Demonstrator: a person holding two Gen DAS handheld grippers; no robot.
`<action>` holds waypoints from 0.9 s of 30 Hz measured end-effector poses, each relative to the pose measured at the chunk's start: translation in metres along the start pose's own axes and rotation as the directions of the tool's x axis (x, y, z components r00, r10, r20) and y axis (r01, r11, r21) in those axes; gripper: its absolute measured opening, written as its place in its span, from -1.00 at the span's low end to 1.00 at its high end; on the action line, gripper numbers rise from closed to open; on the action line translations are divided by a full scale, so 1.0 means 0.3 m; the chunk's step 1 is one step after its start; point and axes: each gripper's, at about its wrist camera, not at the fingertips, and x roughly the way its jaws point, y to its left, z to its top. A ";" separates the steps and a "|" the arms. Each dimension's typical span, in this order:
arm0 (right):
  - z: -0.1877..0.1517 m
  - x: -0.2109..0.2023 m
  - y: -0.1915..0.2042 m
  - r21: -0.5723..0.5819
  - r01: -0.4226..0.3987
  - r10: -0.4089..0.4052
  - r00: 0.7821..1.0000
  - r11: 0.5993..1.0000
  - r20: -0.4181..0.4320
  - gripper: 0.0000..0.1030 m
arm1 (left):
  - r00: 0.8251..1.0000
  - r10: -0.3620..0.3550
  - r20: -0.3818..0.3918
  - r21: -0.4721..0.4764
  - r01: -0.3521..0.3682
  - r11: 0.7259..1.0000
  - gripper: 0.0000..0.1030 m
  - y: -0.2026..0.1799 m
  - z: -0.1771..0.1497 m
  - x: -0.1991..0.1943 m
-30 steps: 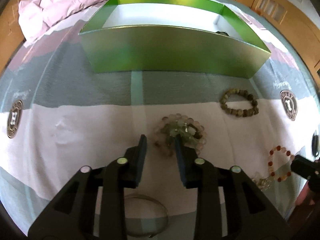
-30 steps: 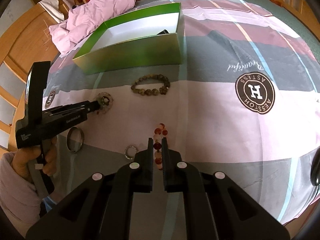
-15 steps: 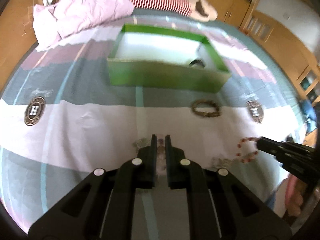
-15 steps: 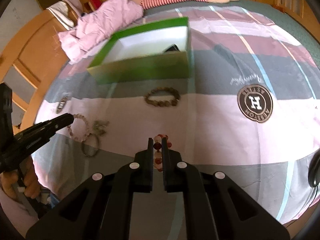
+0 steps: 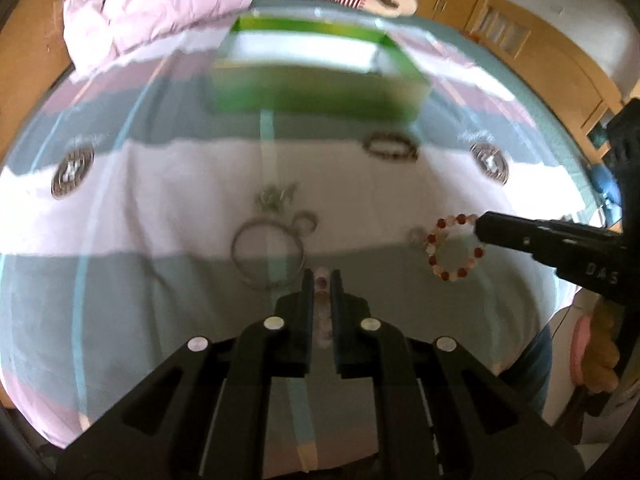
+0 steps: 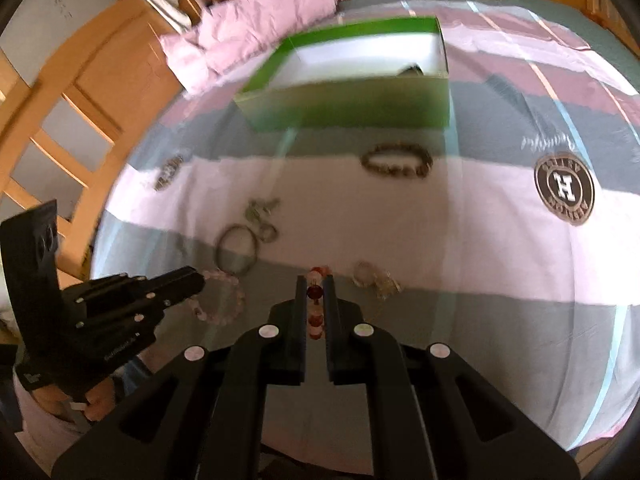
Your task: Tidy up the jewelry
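My left gripper (image 5: 321,280) pinches a pale pink bead bracelet (image 6: 224,298); my right gripper (image 6: 315,285) pinches a red-and-white bead bracelet (image 5: 454,246). The round brown bedsheet logo (image 6: 564,189) reads "H".

Striped bedspread (image 6: 480,240) carries green box (image 6: 352,108), bracelets, bangle (image 6: 236,250).

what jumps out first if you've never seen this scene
The bright green box at the far side of the striped bedspread catches the eye first. Next, each gripper holds a beaded bracelet: the left gripper is shut on a pale pink bracelet, the right gripper on a red and white bracelet. More jewelry lies between, including a dark bead bracelet near the box and a thin metal bangle.
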 end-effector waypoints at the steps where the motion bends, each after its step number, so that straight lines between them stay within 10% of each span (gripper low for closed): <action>1: -0.011 0.014 -0.009 0.005 0.017 -0.017 1.000 1.000 -0.016 -0.84 | 1.000 0.021 -0.023 -0.003 -0.021 1.000 -0.84 0.009 -0.014 0.024; 12: -0.121 0.046 -0.101 -0.017 0.231 -0.232 0.971 0.973 -0.059 -0.18 | 0.994 0.081 -0.068 -0.021 -0.082 0.996 -0.64 0.076 -0.072 0.052; 27: -0.111 0.138 -0.040 -0.092 0.313 -0.318 0.947 0.945 -0.042 -0.14 | 0.987 0.130 -0.097 0.010 -0.129 0.992 -0.24 0.047 -0.081 0.141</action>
